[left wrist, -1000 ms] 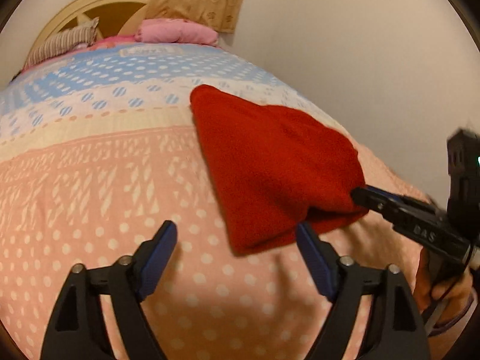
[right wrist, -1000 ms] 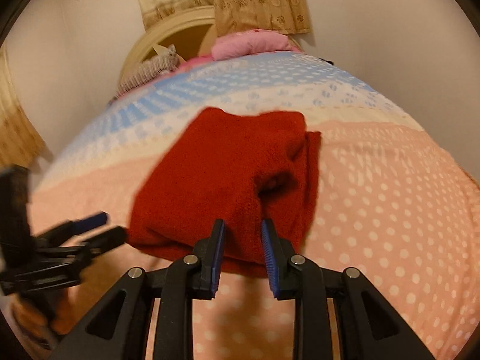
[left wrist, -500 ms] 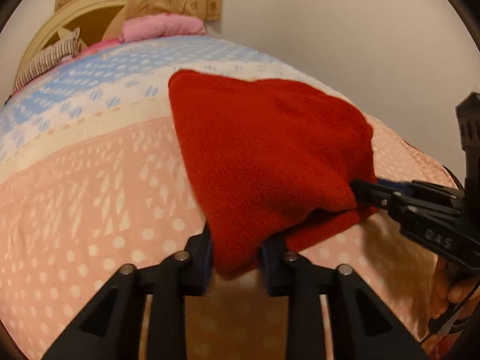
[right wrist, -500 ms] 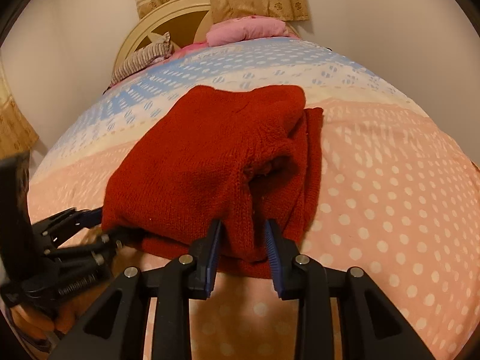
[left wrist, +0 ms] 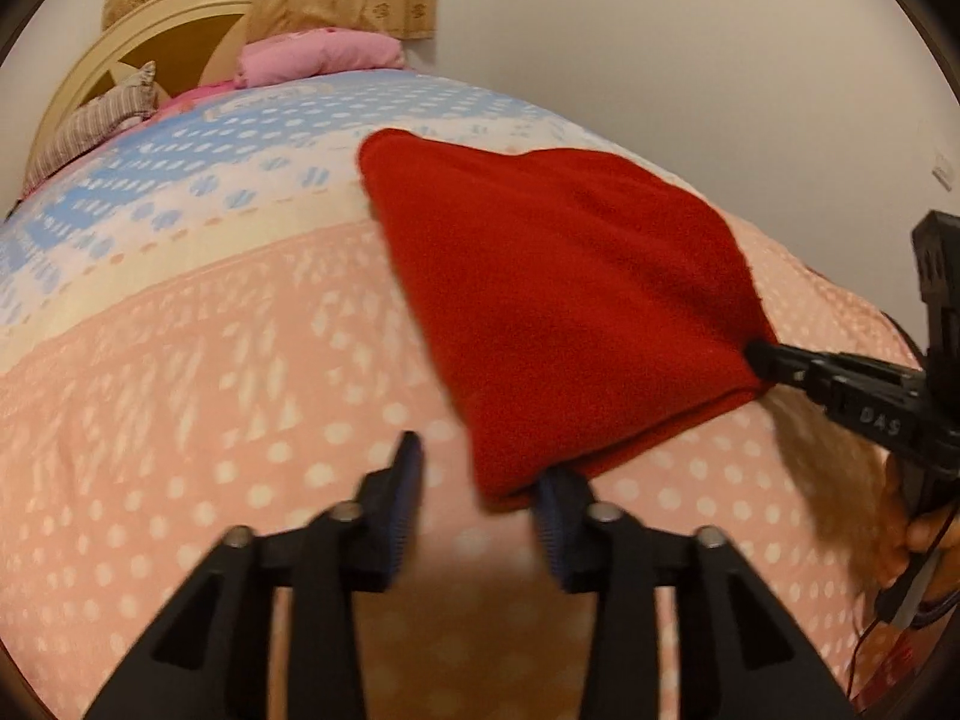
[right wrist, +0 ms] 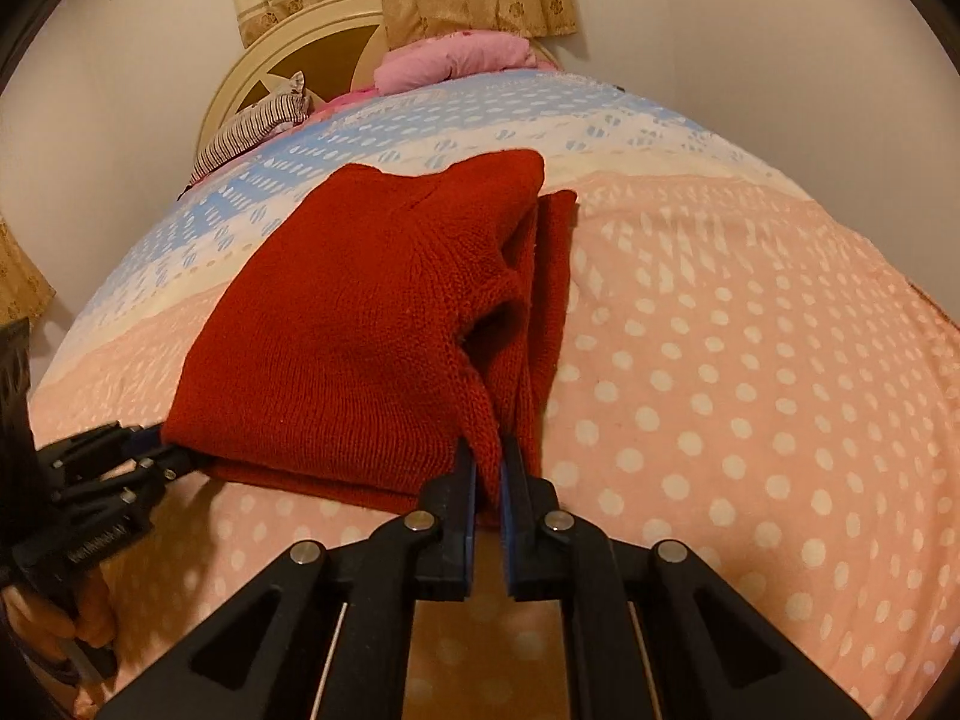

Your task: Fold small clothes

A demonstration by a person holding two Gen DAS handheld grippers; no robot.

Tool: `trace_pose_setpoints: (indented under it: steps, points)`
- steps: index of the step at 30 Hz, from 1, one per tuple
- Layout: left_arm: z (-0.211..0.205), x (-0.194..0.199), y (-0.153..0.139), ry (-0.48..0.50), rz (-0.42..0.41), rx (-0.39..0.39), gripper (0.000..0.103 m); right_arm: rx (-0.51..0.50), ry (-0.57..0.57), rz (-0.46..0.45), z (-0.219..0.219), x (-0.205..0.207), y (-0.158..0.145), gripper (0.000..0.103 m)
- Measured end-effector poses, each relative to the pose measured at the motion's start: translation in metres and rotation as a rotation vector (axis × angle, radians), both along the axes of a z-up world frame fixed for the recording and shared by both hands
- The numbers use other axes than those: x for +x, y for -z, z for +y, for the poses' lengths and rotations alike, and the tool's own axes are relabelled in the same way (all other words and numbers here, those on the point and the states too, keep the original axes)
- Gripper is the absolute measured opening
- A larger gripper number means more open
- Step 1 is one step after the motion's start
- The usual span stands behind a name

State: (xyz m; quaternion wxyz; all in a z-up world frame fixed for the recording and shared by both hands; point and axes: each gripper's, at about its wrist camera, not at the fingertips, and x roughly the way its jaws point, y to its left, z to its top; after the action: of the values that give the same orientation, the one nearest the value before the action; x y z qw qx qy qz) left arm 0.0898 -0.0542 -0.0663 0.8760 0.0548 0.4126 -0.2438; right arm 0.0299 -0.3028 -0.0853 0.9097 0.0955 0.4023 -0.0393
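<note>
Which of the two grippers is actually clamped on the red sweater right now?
The right gripper: its jaws pinch the red sweater edge. The left gripper stands open, having just reopened.

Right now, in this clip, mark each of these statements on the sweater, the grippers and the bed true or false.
1. The right gripper is shut on the red sweater. True.
2. The left gripper clamps the sweater. False: its jaws stand apart, having just opened, only one pad touching the hem.
3. The sweater lies on a dotted bedspread. True.
4. The pink pillow rests on the sweater. False: it sits by the headboard.
</note>
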Motion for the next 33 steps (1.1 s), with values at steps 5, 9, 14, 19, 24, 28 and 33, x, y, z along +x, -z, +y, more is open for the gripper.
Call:
trace_pose_setpoints:
  steps: [5, 9, 14, 19, 24, 28, 33]
  points:
    - [0.021, -0.011, -0.007, -0.05, -0.019, 0.027, 0.061, 0.026, -0.009, -0.006, -0.003, -0.018, -0.008, 0.023]
    - [0.037, -0.002, -0.013, -0.142, -0.048, 0.069, 0.061, -0.009, 0.06, -0.036, -0.011, -0.036, -0.021, 0.023]
    - [0.042, 0.024, -0.026, -0.215, -0.055, 0.034, 0.061, -0.005, 0.057, -0.151, -0.005, -0.027, -0.056, 0.023]
    - [0.015, 0.042, -0.038, -0.191, -0.08, -0.018, 0.061, -0.024, -0.003, -0.187, 0.018, 0.01, -0.068, 0.023]
    - [-0.025, 0.051, -0.03, -0.168, -0.11, 0.027, 0.061, -0.002, 0.011, -0.095, 0.019, 0.047, -0.034, 0.023]
    - [-0.038, 0.056, -0.014, -0.175, -0.085, 0.04, 0.062, 0.006, 0.035, -0.082, 0.007, 0.045, -0.013, 0.022]
    - [-0.045, 0.051, -0.011, -0.186, -0.111, 0.063, 0.062, -0.068, 0.018, -0.094, 0.012, 0.043, -0.008, 0.021]
